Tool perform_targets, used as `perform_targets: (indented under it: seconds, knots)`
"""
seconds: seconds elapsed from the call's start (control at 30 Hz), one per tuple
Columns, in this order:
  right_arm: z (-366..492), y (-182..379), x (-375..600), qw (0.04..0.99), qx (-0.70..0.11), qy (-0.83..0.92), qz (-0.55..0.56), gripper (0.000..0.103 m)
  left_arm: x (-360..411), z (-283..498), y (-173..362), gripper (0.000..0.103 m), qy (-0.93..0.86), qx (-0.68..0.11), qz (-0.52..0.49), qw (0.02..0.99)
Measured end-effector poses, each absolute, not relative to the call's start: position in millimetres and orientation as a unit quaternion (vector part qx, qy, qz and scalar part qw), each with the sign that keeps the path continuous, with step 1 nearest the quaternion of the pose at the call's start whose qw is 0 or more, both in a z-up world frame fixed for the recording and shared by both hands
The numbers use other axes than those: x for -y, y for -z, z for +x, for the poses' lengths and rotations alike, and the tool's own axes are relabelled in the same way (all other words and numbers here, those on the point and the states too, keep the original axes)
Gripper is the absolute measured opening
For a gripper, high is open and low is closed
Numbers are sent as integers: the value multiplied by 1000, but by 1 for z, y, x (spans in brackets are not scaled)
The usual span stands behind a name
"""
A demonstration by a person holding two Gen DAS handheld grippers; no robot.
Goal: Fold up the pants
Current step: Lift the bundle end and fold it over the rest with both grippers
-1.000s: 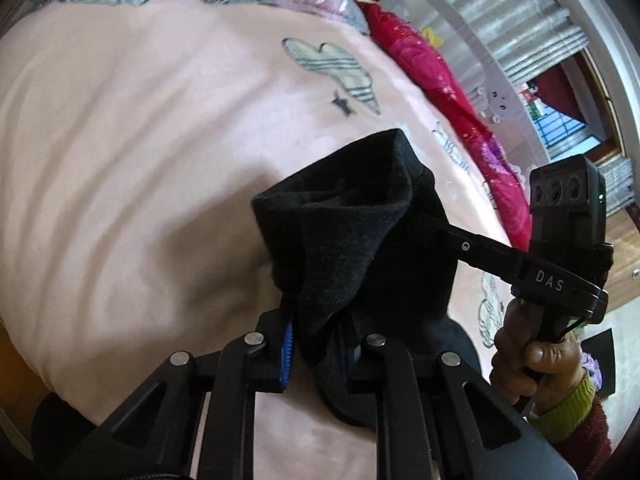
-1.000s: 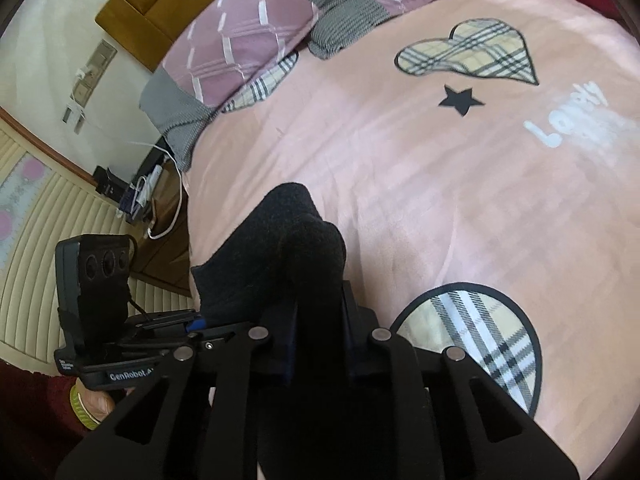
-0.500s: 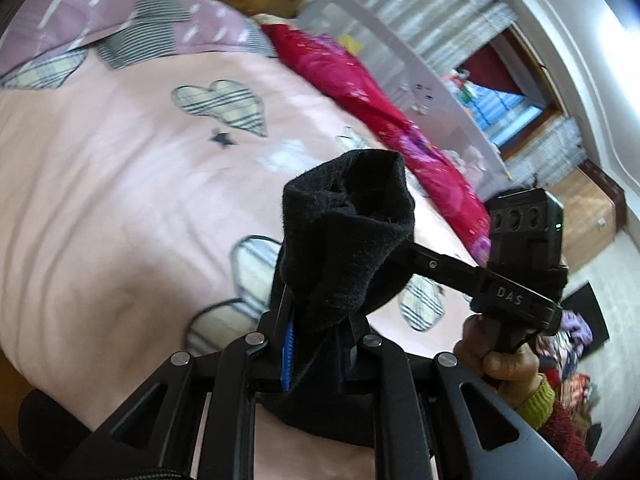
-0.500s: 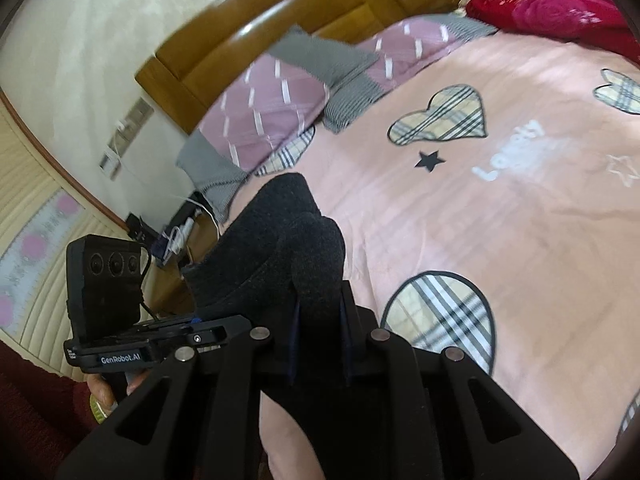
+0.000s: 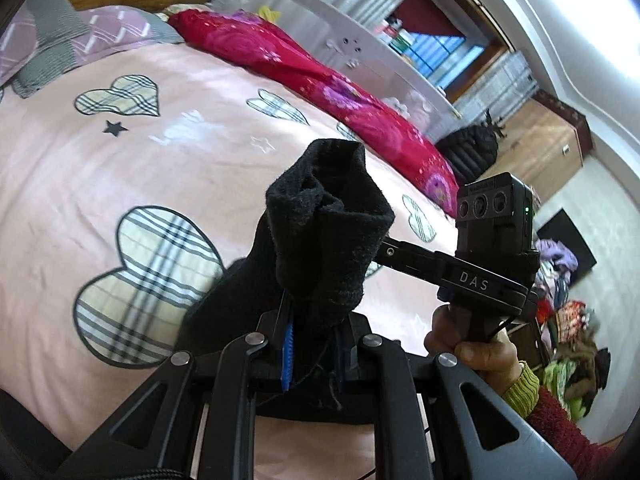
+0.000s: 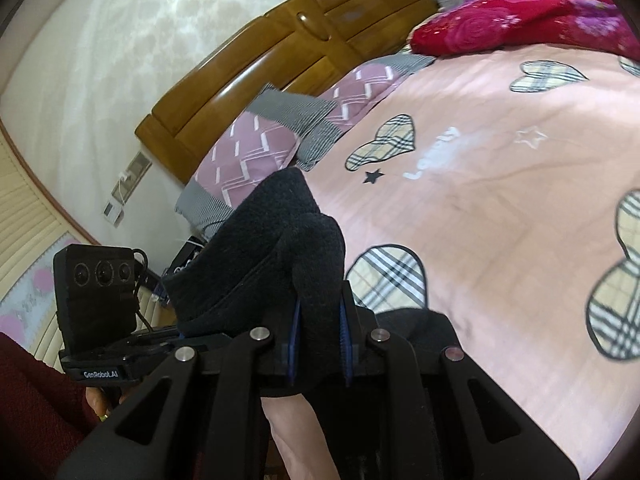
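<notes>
Black pants [image 5: 328,240] pinched by left gripper [image 5: 312,344] and right gripper [image 6: 318,328], both raised level above the bed [image 5: 80,180].

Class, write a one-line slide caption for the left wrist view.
Left gripper and right gripper both clamp bunched black pants above the pink bedspread.
</notes>
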State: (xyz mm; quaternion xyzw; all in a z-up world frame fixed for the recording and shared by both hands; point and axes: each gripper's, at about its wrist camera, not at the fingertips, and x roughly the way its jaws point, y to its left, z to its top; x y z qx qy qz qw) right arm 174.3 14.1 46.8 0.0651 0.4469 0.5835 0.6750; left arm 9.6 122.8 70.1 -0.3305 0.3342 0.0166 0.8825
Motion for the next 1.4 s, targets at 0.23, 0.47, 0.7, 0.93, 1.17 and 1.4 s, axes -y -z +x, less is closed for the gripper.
perform_targets:
  seconds: [0.23,0.47,0.7,0.93,1.17,1.4]
  knots:
    - [174,-35,19,684,-443,-572,94,18,-105,20,-66,13,-2,-350,-314,883]
    - [172,-30,44,691,-432,-566,127,18,-80,29,-67,13,19,-366,-288,885]
    - [171,-12,81,698,-430,-549,161,18,-49,42,-56,14,48,-392,-261,881]
    - [167,7,108,706,-434,-530,181,18,-20,50,-37,15,66,-412,-236,878]
    - [162,22,133,713,-430,-516,199,18,9,58,-19,15,79,-430,-197,877]
    - [163,42,148,718,-446,-489,214,25,24,65,-5,17,80,-442,-178,875]
